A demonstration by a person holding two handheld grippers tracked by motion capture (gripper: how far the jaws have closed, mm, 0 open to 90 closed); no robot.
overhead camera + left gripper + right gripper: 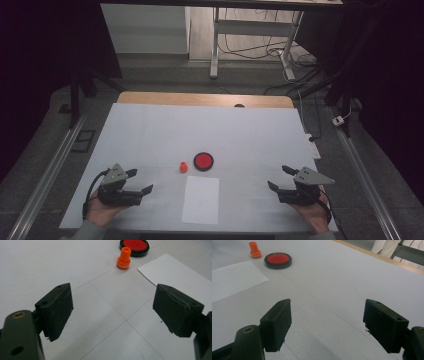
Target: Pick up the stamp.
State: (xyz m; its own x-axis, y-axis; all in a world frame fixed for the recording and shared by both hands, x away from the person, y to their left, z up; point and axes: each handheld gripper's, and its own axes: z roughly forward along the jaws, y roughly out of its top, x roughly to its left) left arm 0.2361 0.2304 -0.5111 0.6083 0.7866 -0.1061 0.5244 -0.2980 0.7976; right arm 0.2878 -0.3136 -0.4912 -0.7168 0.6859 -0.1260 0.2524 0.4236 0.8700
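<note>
A small orange stamp [183, 167] stands upright near the table's middle, just left of a round black ink pad with a red centre [203, 161]. In front of them lies a white sheet of paper [201, 199]. My left gripper [139, 182] rests open at the front left, empty, pointing toward the stamp [123, 258] and the ink pad [134, 246]. At the front right my right gripper [281, 178] is open and empty too; from it the ink pad [278, 260], the stamp [255, 250] and the paper [234, 280] lie far off to the left.
The table [150, 135] is covered in a pale sheet, with a wooden edge [205, 99] at the back. Metal rails [47, 177] run along both sides. Desk legs and cables [260, 47] stand on the floor beyond.
</note>
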